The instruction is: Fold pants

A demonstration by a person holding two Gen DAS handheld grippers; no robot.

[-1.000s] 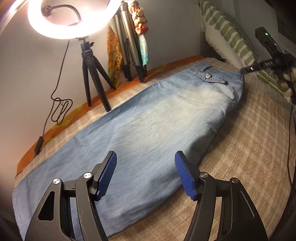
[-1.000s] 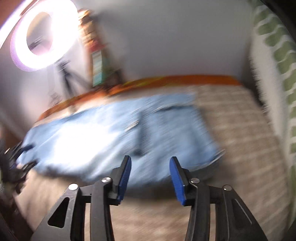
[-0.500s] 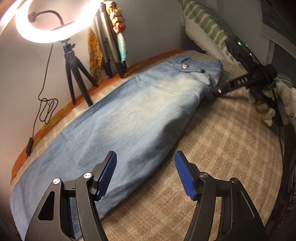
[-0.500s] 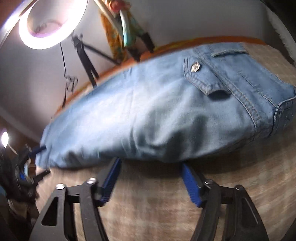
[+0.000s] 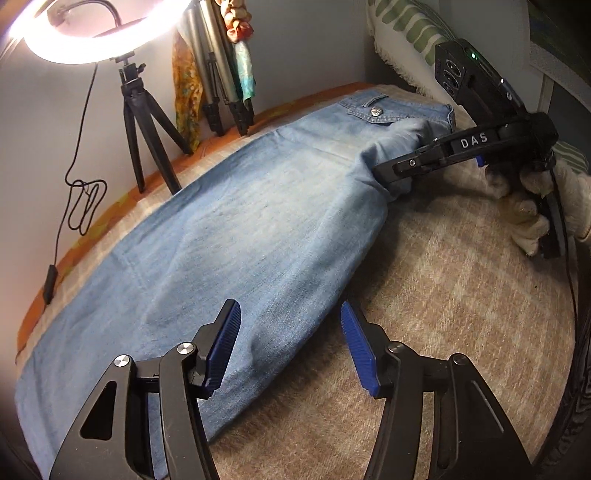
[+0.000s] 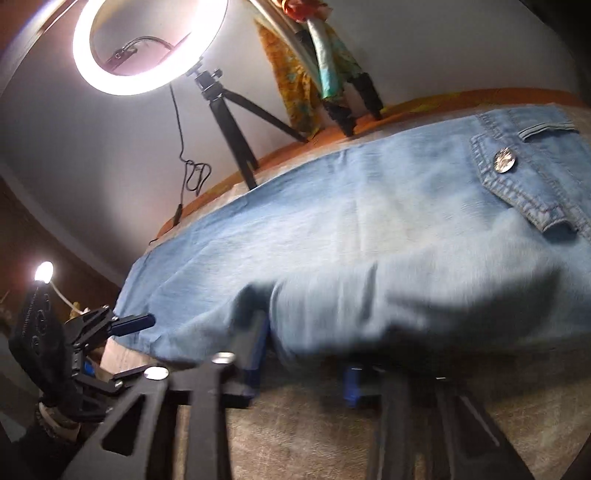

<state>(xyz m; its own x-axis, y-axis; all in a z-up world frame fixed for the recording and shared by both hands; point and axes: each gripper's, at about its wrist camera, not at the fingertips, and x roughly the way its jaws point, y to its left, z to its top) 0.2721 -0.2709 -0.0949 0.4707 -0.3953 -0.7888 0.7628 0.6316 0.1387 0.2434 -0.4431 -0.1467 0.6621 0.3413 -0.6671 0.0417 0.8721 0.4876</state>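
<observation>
Light blue denim pants (image 5: 258, 221) lie flat along the bed, waist and buttoned pocket (image 6: 502, 162) at the far right. My left gripper (image 5: 290, 349) hovers over the near edge of the leg part. Its jaws are closing, the denim edge lies under and between the pads, and they do not press it. My right gripper (image 5: 388, 181) is at the near edge by the waist. Its jaws are closing on a bunched fold of denim (image 6: 314, 314), which hangs between the blue fingers (image 6: 255, 358). A white-gloved hand (image 5: 528, 221) holds it.
A lit ring light (image 5: 92, 37) on a black tripod (image 5: 147, 133) stands at the wall behind the pants, its cable (image 5: 81, 206) dangling. Folded tripods with coloured cloths (image 5: 221, 92) lean beside it. A green-striped pillow (image 5: 406, 29) is at the far right. A checked beige cover (image 5: 443, 314) spreads in front.
The right gripper swept down to the near waist edge, opened wide, then closed on a fold of denim, bunching it. The left gripper's jaws narrowed slightly and it barely moved.
</observation>
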